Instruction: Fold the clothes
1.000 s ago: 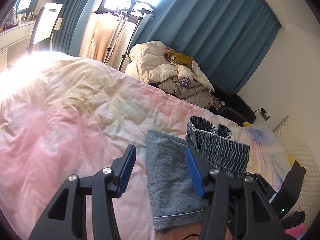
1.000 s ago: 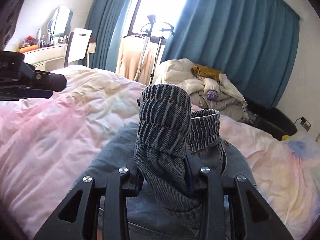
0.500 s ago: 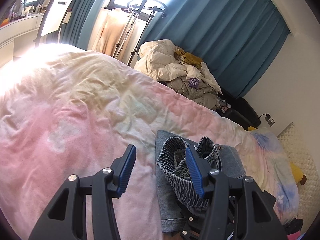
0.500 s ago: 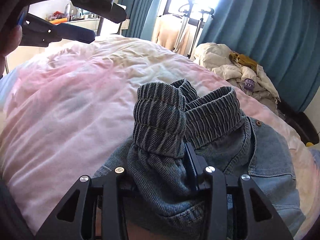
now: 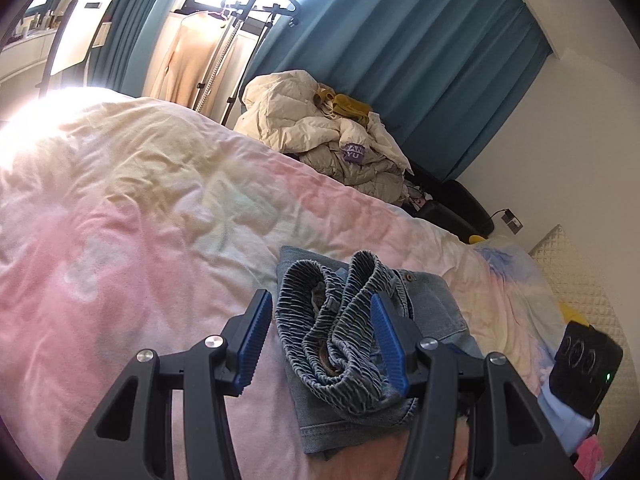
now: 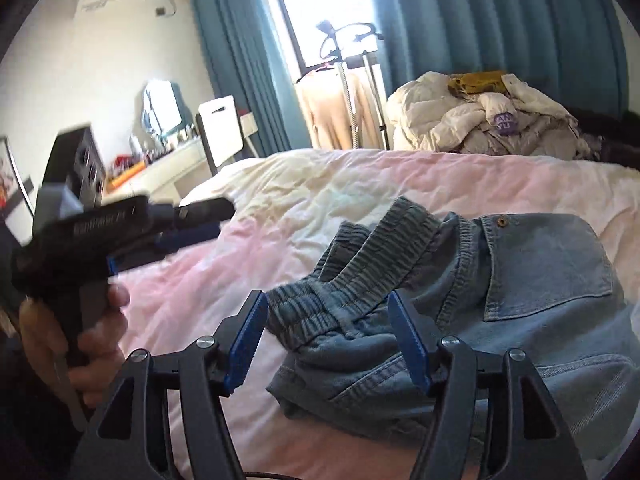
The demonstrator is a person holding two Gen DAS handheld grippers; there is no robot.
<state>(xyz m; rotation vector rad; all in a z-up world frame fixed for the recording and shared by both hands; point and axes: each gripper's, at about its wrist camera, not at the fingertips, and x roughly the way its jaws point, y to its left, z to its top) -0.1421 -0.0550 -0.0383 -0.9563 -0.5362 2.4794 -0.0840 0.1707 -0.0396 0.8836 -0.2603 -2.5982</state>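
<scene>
Blue denim shorts (image 5: 432, 308) with a striped elastic waistband (image 5: 320, 320) lie in a bunch on the pink duvet (image 5: 120, 240). My left gripper (image 5: 320, 340) hovers open over the waistband, its blue pads clear of the cloth. In the right wrist view the shorts (image 6: 540, 280) lie flat with a back pocket up and the waistband (image 6: 360, 288) crumpled on them. My right gripper (image 6: 328, 340) is opening, with the waistband lying loose between its jaws and no grip on it. The left gripper (image 6: 208, 220) shows at the left, held in a hand (image 6: 92, 344).
A heap of cream jackets (image 5: 320, 140) sits beyond the bed's far edge, with a garment steamer stand (image 5: 240, 40) and teal curtains (image 5: 400, 60) behind. A white chair (image 6: 222, 128) and a dresser (image 6: 160, 168) stand to the left. A quilted headboard (image 5: 580, 280) is at the right.
My right gripper has let go of the raised waistband bunch, which dropped onto the shorts on the bed. The right gripper has rolled and its jaws have spread. The left gripper stayed open.
</scene>
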